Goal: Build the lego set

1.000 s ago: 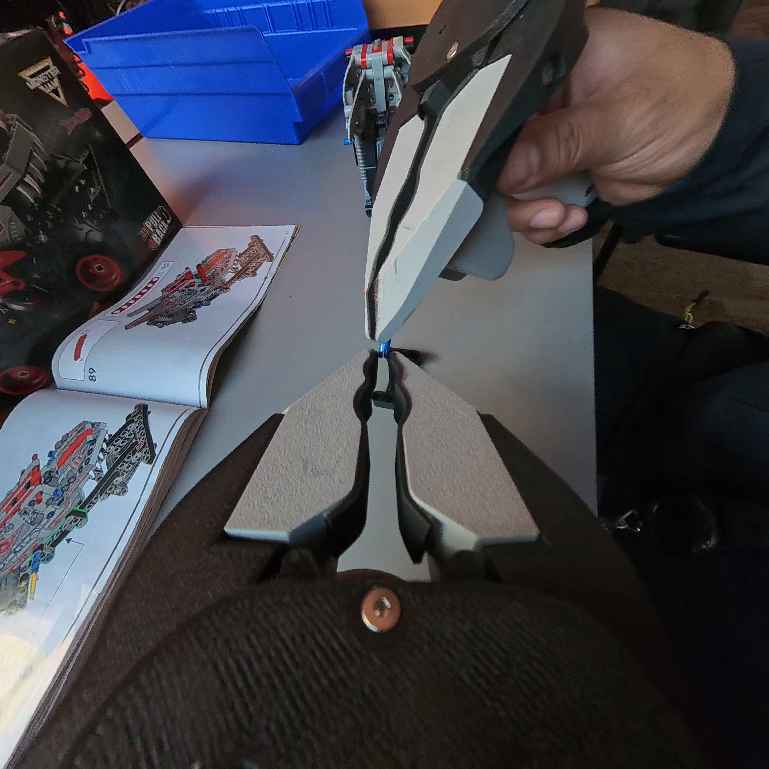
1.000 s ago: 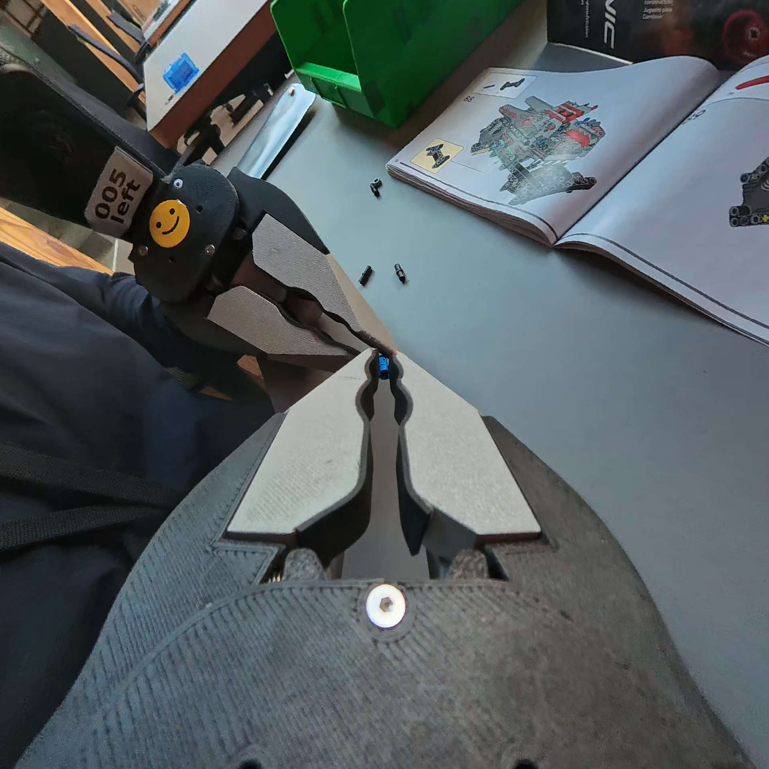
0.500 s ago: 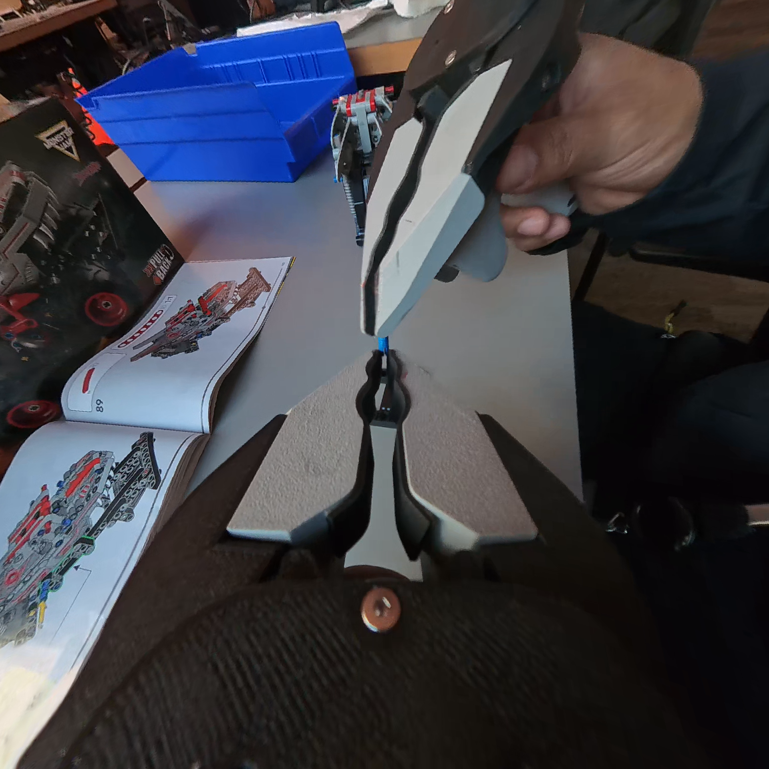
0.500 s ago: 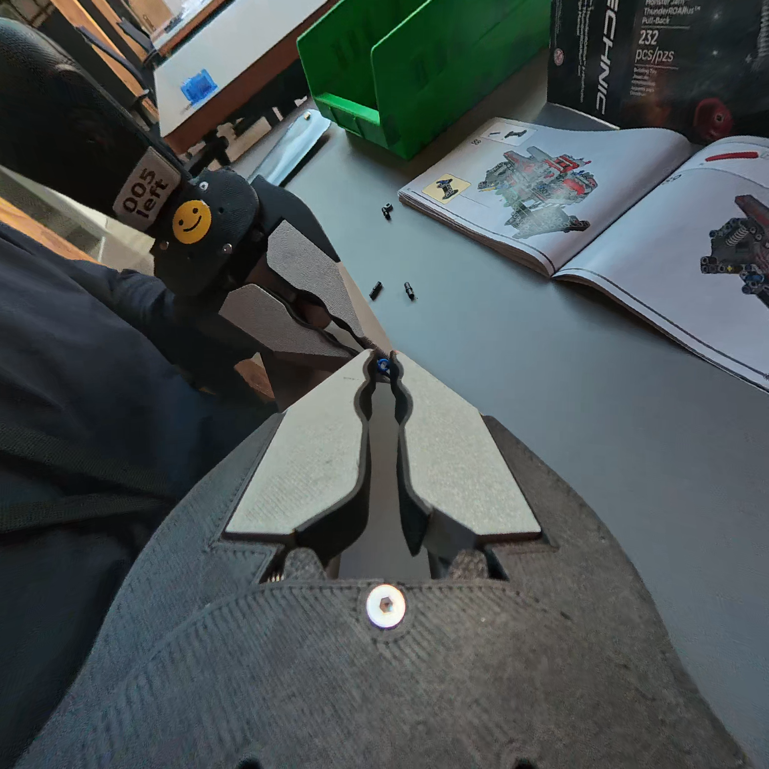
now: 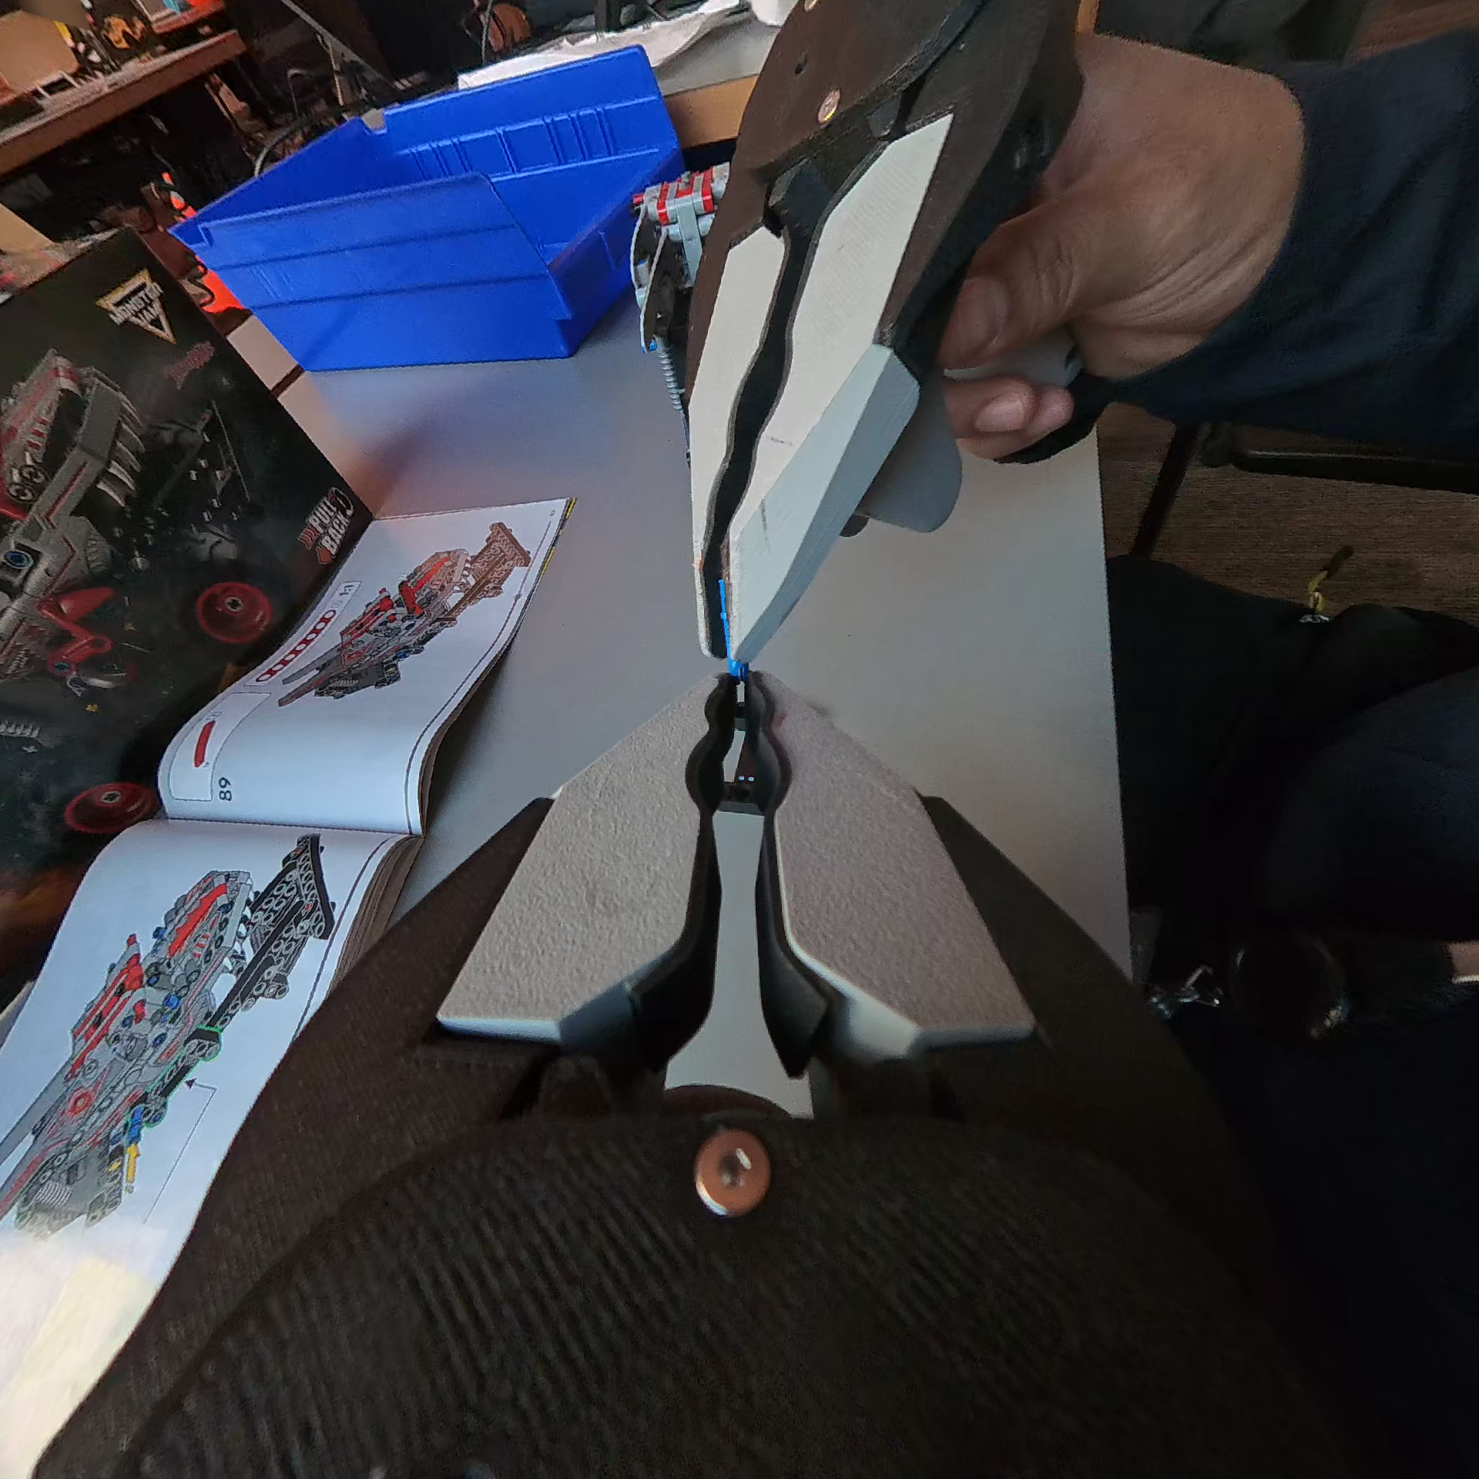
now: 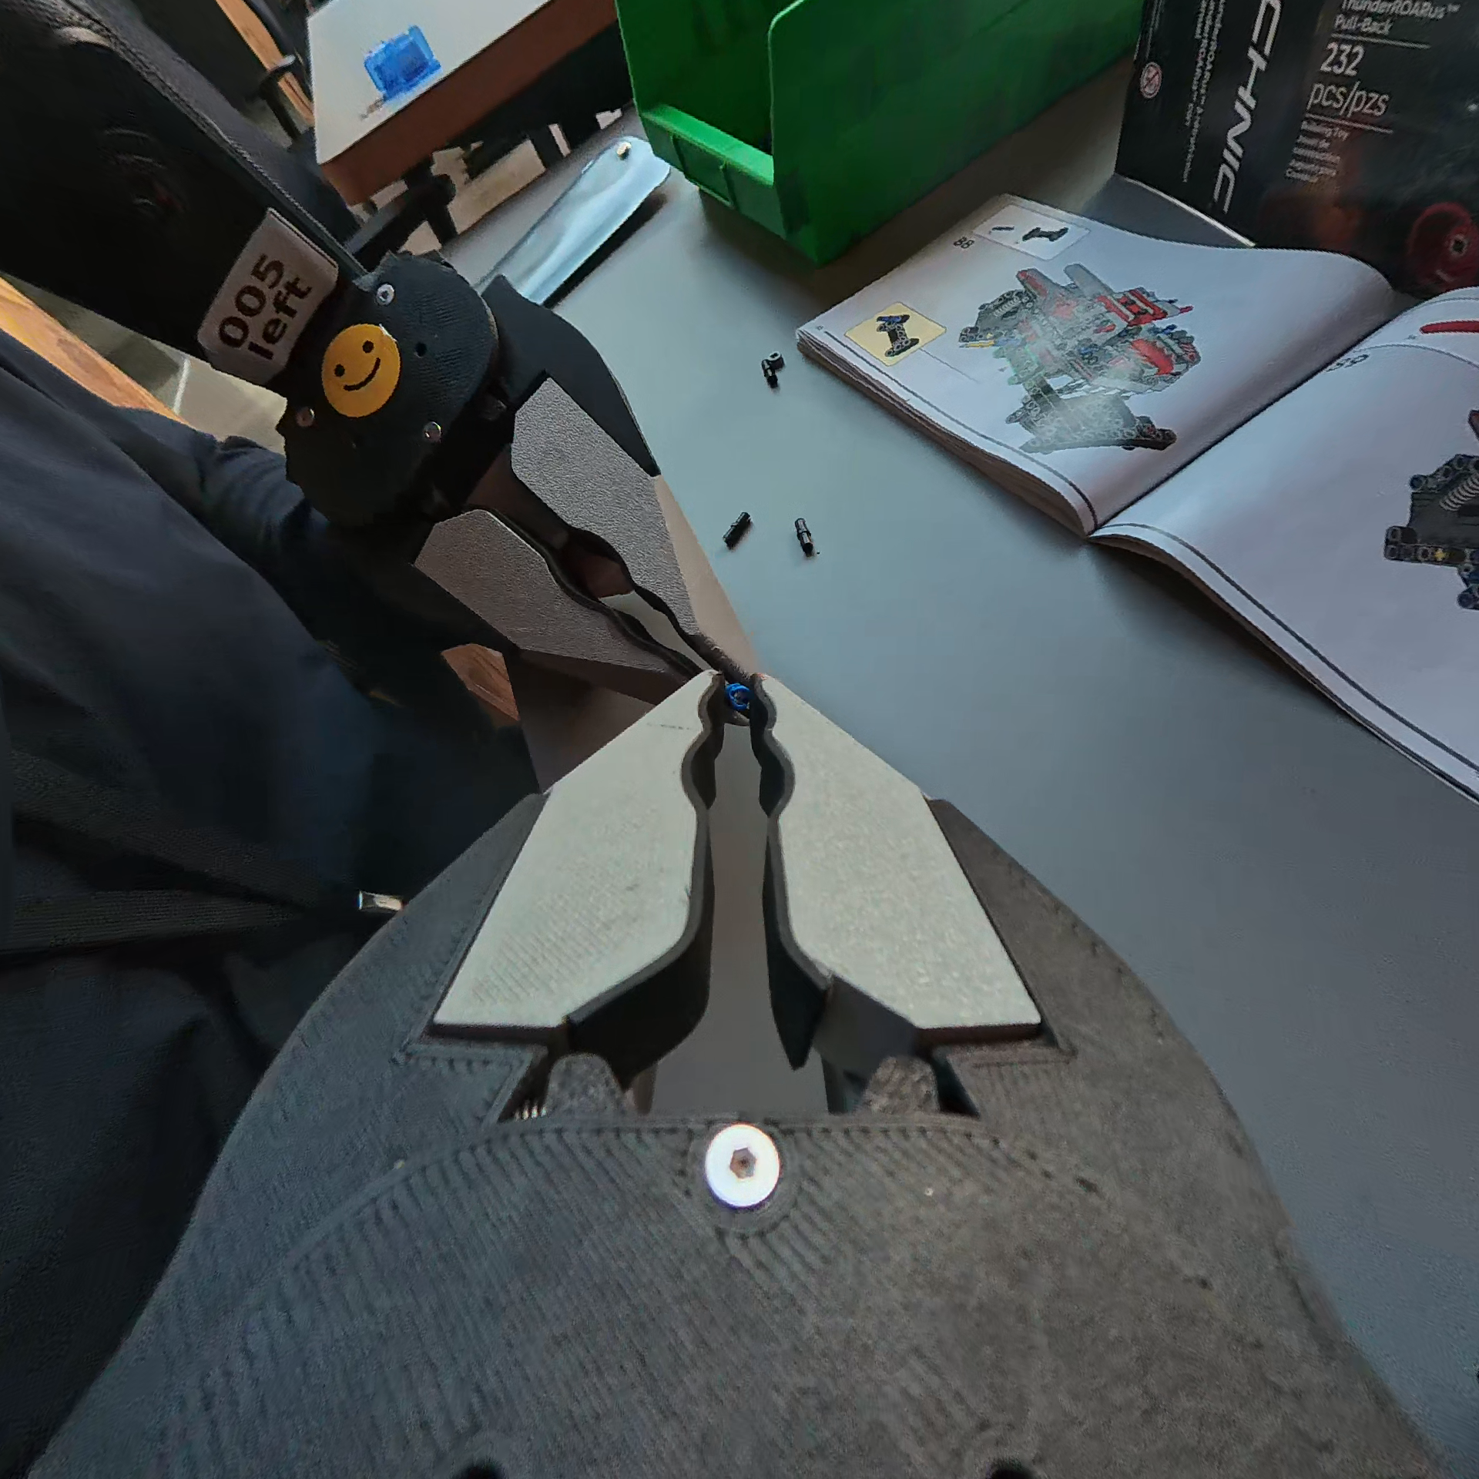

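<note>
At frame centre, above the grey table [image 5: 920, 680], the left gripper [image 5: 740, 692] is pinched on a small black piece [image 5: 740, 768]; the right gripper [image 6: 736, 696] is clamped on a blue pin [image 6: 735, 698]. Pin insertion appears underway; careful alignment is needed next.

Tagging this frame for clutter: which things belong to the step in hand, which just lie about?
In hand:
left gripper, shut on black piece
right gripper, shut on blue pin
instruction booklet

Lying about:
blue bin
green bin
set box
three black pins
</note>
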### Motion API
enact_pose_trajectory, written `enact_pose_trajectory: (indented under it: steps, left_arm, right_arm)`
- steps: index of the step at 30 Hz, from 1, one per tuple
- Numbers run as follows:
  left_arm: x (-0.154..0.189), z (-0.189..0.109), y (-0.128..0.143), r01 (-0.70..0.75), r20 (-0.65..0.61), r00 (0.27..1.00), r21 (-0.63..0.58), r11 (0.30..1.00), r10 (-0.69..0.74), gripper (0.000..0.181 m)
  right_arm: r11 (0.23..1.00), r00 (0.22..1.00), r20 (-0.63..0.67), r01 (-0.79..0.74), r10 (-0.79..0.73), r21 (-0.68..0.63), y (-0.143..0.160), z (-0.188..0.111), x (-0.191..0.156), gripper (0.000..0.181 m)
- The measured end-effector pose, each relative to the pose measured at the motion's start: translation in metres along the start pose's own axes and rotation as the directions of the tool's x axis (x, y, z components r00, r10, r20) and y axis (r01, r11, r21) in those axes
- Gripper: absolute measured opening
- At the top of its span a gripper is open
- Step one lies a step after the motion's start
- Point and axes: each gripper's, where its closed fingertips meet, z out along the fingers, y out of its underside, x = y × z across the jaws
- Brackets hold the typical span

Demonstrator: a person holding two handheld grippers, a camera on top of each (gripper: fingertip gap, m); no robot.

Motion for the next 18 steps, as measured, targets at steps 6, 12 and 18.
enact_pose_trajectory:
  steps: [6, 12, 18]
  left_arm:
    - [0.001, 0.000, -0.003, -0.039, 0.024, 0.999, -0.005, 0.999, 0.040, 0.000]
    - [-0.001, -0.001, -0.005, -0.071, 0.045, 0.997, 0.003, 0.998, 0.070, 0.000]
    - [-0.005, 0.000, 0.008, 0.028, -0.009, 1.000, -0.016, 0.999, -0.028, 0.001]
  right_arm:
    - [1.000, 1.000, 0.026, -0.014, 0.013, 0.021, -0.001, -0.003, -0.002, 0.003]
    - [1.000, 1.000, 0.011, 0.022, -0.022, 0.021, -0.003, -0.003, -0.003, 0.003]
    - [0.994, 0.996, -0.042, 0.074, -0.078, -0.078, 0.006, 0.007, 0.006, 0.003]
